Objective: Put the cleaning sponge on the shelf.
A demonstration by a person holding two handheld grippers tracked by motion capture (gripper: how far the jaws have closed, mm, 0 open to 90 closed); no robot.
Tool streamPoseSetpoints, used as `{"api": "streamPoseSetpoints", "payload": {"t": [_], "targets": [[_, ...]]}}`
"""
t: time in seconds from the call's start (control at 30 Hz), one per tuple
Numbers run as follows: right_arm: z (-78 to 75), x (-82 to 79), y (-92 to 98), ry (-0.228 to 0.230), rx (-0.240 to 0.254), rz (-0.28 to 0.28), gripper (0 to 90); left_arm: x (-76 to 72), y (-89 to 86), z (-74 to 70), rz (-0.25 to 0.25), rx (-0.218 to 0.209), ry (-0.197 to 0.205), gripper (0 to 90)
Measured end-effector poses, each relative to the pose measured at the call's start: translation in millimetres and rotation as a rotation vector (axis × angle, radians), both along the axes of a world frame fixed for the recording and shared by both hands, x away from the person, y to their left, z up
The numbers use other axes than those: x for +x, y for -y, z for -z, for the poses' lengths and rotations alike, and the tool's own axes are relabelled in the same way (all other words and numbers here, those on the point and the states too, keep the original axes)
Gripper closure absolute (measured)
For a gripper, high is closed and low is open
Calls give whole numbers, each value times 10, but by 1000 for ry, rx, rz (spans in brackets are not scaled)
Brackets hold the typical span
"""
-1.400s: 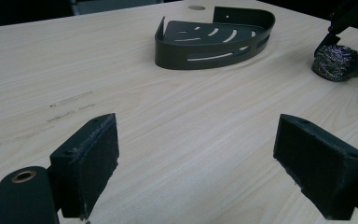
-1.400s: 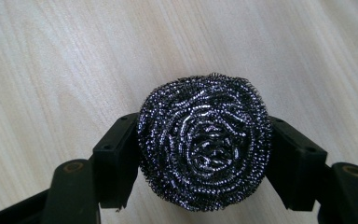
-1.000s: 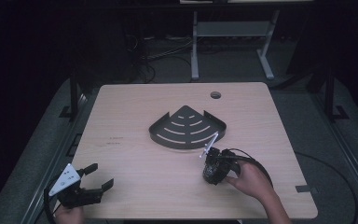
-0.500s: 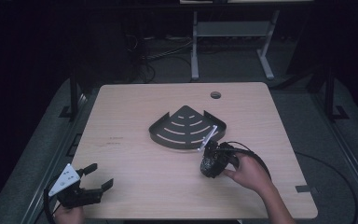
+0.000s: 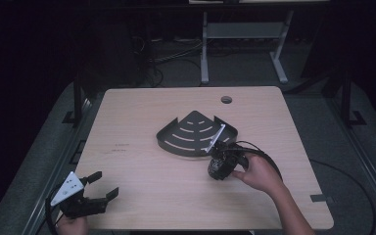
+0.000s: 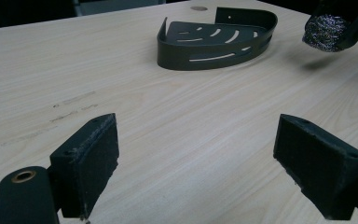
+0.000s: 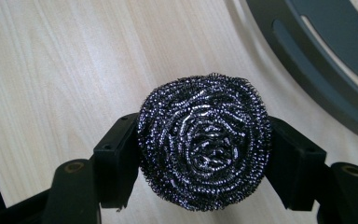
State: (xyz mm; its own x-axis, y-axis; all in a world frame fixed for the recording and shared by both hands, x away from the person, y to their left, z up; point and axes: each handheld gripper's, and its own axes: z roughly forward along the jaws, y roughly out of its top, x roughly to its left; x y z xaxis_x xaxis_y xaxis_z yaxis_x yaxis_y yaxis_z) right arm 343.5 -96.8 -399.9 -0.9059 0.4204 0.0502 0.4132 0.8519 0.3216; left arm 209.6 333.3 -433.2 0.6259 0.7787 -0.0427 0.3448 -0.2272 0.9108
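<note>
Right gripper point(image 5: 219, 169) lifted nearer corner rack point(image 5: 196, 134), clamping steel scourer point(image 7: 204, 147), coils visible up close, left gripper point(image 6: 209, 158) wide.

High view looks down on the table point(image 5: 142, 186); gripper views sit low, sharing the rack point(image 6: 219, 39).

Counted: one light wooden table point(image 5: 142, 191); one dark metal slotted corner shelf point(image 5: 192, 134); one round steel-wool scouring ball point(image 7: 204, 142); two black two-jaw grippers, the left gripper point(image 5: 100, 185) and the right gripper point(image 7: 204, 154).
</note>
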Motion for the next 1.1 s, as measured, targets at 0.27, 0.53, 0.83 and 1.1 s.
{"api": "streamPoseSetpoints", "payload": {"t": [0.27,0.53,0.83,1.1], "targets": [[-90,59,-39,5,-6,-8,326,2,4,-2,2,-1,1,133],[-114,105,-102,1,-3,-17,326,-1,-2,-7,1,-2,4,133],[-179,148,-189,-3,-9,-35,326,-4,-4,-11,3,-5,6,133],[-269,212,-238,10,-5,-39,325,-4,-3,-13,3,-7,7,133]]}}
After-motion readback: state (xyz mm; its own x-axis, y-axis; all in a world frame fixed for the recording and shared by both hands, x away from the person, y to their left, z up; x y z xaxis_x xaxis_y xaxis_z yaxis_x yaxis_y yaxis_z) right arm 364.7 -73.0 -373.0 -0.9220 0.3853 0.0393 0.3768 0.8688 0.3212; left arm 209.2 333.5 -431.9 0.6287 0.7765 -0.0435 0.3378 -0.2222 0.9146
